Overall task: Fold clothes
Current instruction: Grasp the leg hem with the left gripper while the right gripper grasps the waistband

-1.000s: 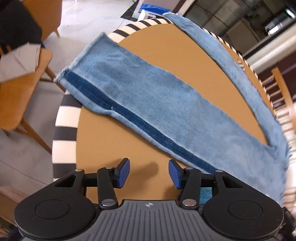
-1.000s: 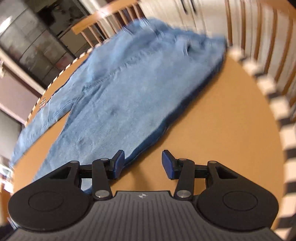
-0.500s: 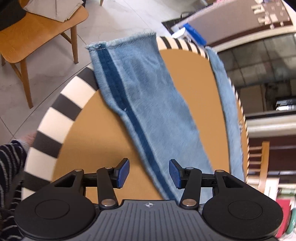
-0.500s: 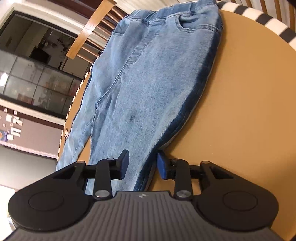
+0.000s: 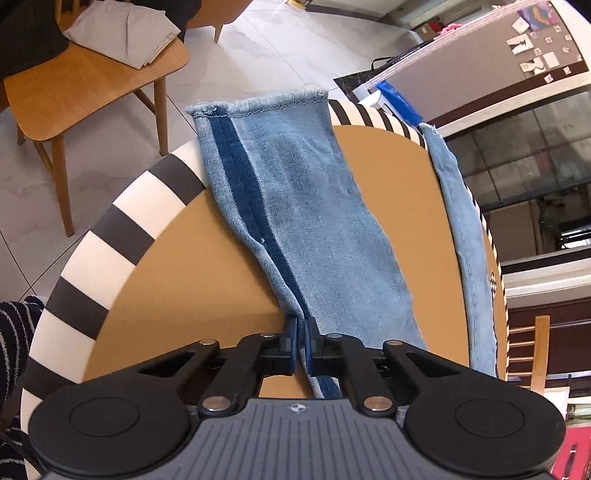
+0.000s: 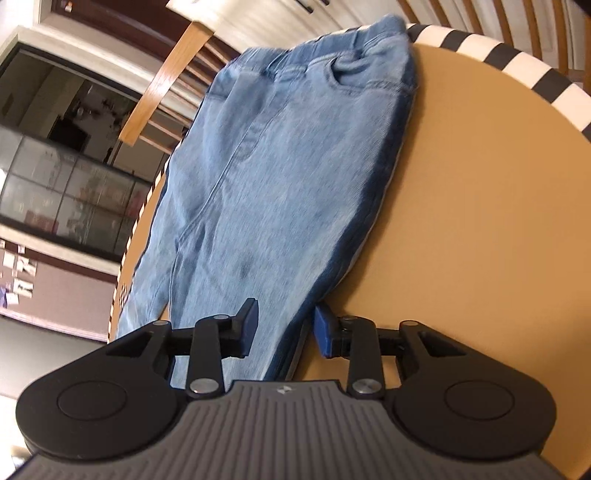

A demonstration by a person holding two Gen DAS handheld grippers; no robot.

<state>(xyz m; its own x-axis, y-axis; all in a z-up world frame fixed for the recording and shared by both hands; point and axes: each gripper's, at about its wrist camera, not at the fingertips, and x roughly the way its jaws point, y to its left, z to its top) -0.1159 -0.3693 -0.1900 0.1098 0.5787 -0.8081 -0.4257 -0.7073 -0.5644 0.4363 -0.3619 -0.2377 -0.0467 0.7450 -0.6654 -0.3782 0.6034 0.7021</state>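
Note:
Light blue jeans (image 5: 314, 221) lie spread on a round brown table (image 5: 177, 280) with a black-and-white striped rim. In the left wrist view one leg runs away from me, its frayed hem hanging over the far rim. My left gripper (image 5: 301, 328) is shut on the dark-striped side seam of that leg. In the right wrist view the upper jeans (image 6: 280, 177) with waistband and pocket lie ahead. My right gripper (image 6: 284, 328) is open, its fingers either side of the jeans' side edge.
A wooden chair (image 5: 88, 85) with folded grey cloth (image 5: 125, 33) stands beyond the table at the left. The second leg (image 5: 465, 236) lies along the table's right rim. Wooden chair backs (image 6: 166, 88) stand behind the waistband.
My left gripper has moved onto the leg's side seam and shut on it. My right gripper has slid forward so that the jeans' edge sits between its open fingers.

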